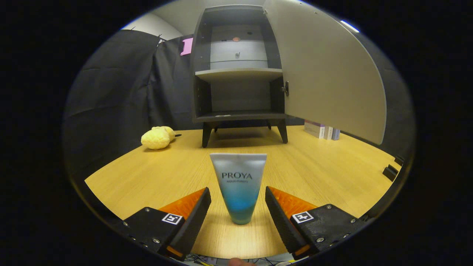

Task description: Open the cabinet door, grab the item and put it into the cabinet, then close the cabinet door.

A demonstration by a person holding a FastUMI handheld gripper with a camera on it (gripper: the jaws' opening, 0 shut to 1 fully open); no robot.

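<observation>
- Well beyond the fingers, the cabinet (238, 70) stands with its door (325, 70) already swung open, shelves bare.
- Between the fingers stands the tube (238, 186), upright on the table (325, 173), not yet gripped.
- The gripper (238, 210) is spread apart; grabbing, placing and closing remain.
</observation>
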